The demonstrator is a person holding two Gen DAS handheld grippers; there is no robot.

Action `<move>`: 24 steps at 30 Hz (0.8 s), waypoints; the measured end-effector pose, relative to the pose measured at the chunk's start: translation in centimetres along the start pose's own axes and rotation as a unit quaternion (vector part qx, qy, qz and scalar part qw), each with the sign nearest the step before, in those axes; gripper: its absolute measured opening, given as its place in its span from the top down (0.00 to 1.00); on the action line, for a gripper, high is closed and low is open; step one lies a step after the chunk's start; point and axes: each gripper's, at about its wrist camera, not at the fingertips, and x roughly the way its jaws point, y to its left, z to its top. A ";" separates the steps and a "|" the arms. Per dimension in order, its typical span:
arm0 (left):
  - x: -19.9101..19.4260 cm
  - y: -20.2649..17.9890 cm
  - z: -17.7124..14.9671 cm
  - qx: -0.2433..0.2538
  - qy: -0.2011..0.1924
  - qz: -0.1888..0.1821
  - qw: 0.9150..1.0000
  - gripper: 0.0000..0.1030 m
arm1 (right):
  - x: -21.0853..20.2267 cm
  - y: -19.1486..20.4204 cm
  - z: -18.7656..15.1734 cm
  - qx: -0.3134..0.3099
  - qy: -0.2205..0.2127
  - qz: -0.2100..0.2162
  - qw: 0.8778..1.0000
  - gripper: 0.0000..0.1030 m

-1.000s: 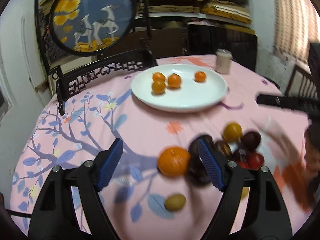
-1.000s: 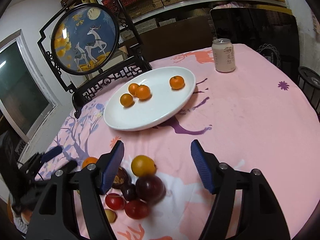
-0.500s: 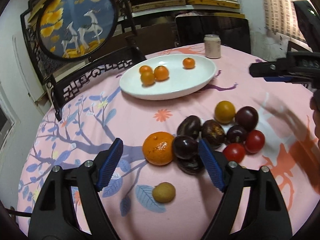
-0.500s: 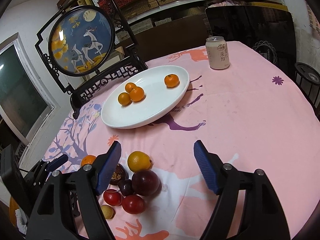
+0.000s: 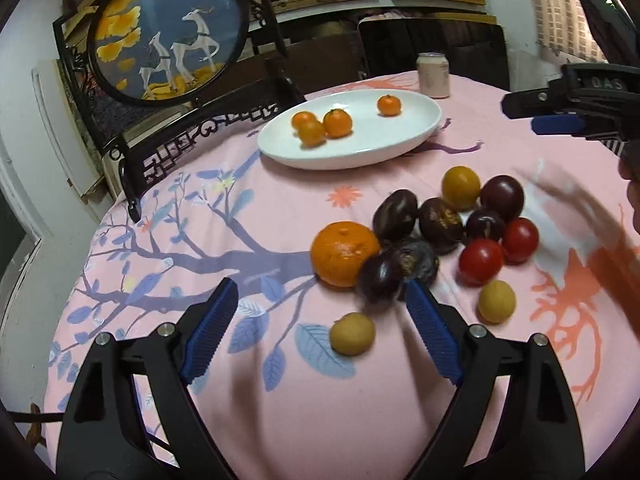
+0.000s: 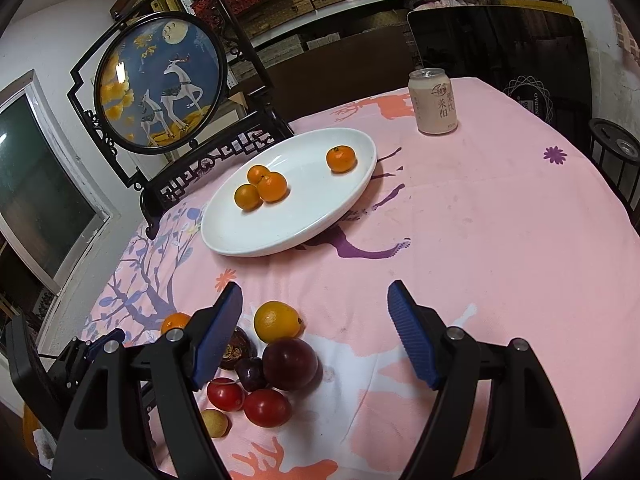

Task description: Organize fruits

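A white plate (image 5: 412,136) (image 6: 288,232) holds several small oranges (image 5: 337,122) (image 6: 272,186). On the pink cloth lies a fruit cluster: a big orange (image 5: 344,253), dark plums (image 5: 394,215), a yellow-orange fruit (image 5: 461,186) (image 6: 277,321), red tomatoes (image 5: 480,261) (image 6: 267,407) and small yellow fruits (image 5: 352,333). My left gripper (image 5: 320,332) is open and empty, just short of the big orange. My right gripper (image 6: 316,336) is open and empty, above the cluster's right side; it also shows in the left wrist view (image 5: 560,120).
A drink can (image 6: 433,101) (image 5: 433,75) stands beyond the plate. A round deer screen on a black stand (image 5: 168,32) (image 6: 160,84) sits at the table's back left. A dark chair (image 6: 500,48) stands behind the table. The table edge curves at right.
My left gripper has drawn back and up from the big orange; more of the fruit cluster shows. My right gripper has shifted slightly back. Both stay open.
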 end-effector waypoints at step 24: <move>1.8 -0.5 0.1 -0.024 0.041 -0.109 0.993 0.55 | 0.6 -0.3 -0.2 0.018 0.021 0.006 1.000 0.27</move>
